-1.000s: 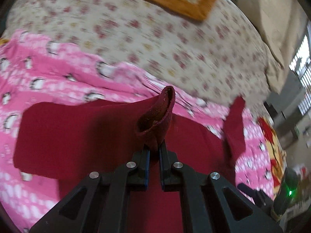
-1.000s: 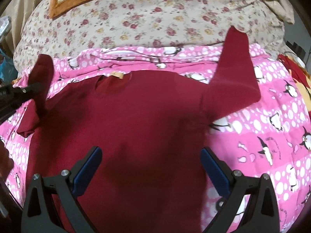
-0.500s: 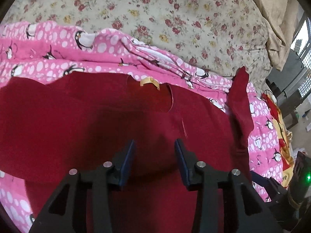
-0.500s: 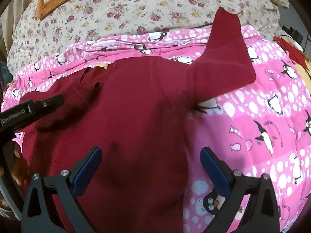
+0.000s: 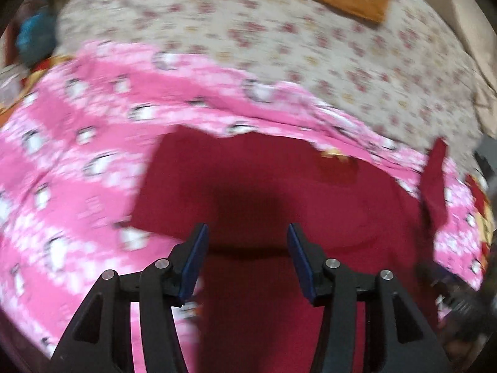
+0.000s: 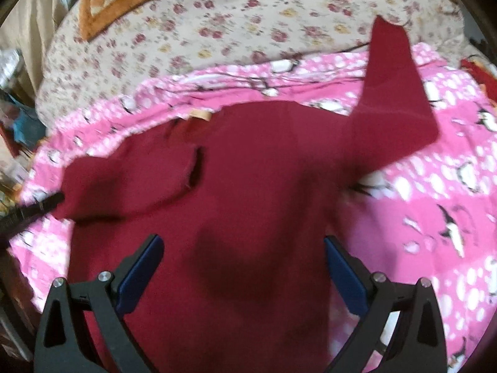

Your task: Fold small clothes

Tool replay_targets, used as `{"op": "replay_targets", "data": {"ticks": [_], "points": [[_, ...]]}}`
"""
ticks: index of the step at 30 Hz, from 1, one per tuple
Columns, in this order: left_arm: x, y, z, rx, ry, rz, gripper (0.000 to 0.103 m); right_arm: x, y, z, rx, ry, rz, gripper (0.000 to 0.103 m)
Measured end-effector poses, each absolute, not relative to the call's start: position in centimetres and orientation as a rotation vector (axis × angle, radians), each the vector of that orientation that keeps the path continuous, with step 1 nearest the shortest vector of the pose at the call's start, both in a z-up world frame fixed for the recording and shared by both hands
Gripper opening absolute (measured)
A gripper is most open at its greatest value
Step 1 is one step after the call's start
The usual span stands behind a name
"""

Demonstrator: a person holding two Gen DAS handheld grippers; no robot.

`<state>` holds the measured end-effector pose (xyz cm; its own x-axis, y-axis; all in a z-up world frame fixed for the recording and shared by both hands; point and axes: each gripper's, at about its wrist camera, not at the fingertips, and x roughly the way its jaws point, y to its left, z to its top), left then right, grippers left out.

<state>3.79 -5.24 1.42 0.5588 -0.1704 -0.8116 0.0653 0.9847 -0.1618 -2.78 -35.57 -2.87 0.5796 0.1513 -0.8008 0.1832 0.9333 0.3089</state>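
**One sleeve folded in, one to go**

The maroon top lies flat on the pink penguin blanket. Its left sleeve is folded across the chest; the left tool hovers open, empty. The right sleeve juts outward, unfolded; the right tool gapes wide, holding nothing.

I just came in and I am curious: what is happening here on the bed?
A person with a tool in each hand is folding a red shirt on a pink blanket. Both the left tool and right tool are open, holding nothing. One sleeve lies folded across the shirt; the other sleeve is spread out.
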Motion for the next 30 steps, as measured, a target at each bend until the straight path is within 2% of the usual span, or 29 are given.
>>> {"op": "replay_targets", "data": {"ticks": [4, 9, 14, 17, 20, 23, 24, 26, 28, 29, 30], "points": [[3.5, -1.8, 0.4, -0.156, 0.942, -0.051, 0.032, 0.7, -34.9, -2.9, 0.423, 0.957, 0.017, 0.101], [4.5, 0.2, -0.9, -0.140, 0.935, 0.020, 0.032, 4.5, -32.6, -4.4, 0.350, 1.040, 0.013, 0.096], [5.1, 1.8, -1.6, -0.201, 0.963, 0.027, 0.032, 3.2, -31.2, -3.7, 0.153, 1.123, 0.029, 0.096], [5.2, 2.1, -1.4, -0.216, 0.964, 0.038, 0.031, 0.7, -33.1, -2.9, 0.229, 1.146, 0.064, 0.096], [5.2, 1.9, -1.3, -0.215, 0.954, 0.050, 0.032, -1.1, -34.6, -0.3, 0.393, 1.059, 0.149, 0.096], [5.3, 1.5, -1.4, -0.225, 0.955, 0.047, 0.032, 0.0, -33.1, 1.2, 0.357, 0.963, 0.203, 0.095], [5.4, 1.4, -1.5, -0.223, 0.956, 0.045, 0.032, 1.0, -32.2, 1.0, 0.312, 0.953, 0.203, 0.093], [5.5, 1.4, -1.6, -0.214, 0.953, 0.046, 0.032, 3.9, -30.5, -1.1, 0.225, 0.976, 0.162, 0.075], [5.6, 1.6, -1.7, -0.211, 0.956, 0.052, 0.032, 6.0, -29.7, -3.2, 0.201, 1.024, 0.152, 0.052], [5.7, 1.9, -1.8, -0.213, 0.959, 0.054, 0.032, 7.3, -29.5, -4.5, 0.210, 1.059, 0.144, 0.048], [5.8, 2.2, -2.0, -0.216, 0.962, 0.061, 0.032, 8.2, -29.5, -5.6, 0.229, 1.087, 0.136, 0.040]]}}
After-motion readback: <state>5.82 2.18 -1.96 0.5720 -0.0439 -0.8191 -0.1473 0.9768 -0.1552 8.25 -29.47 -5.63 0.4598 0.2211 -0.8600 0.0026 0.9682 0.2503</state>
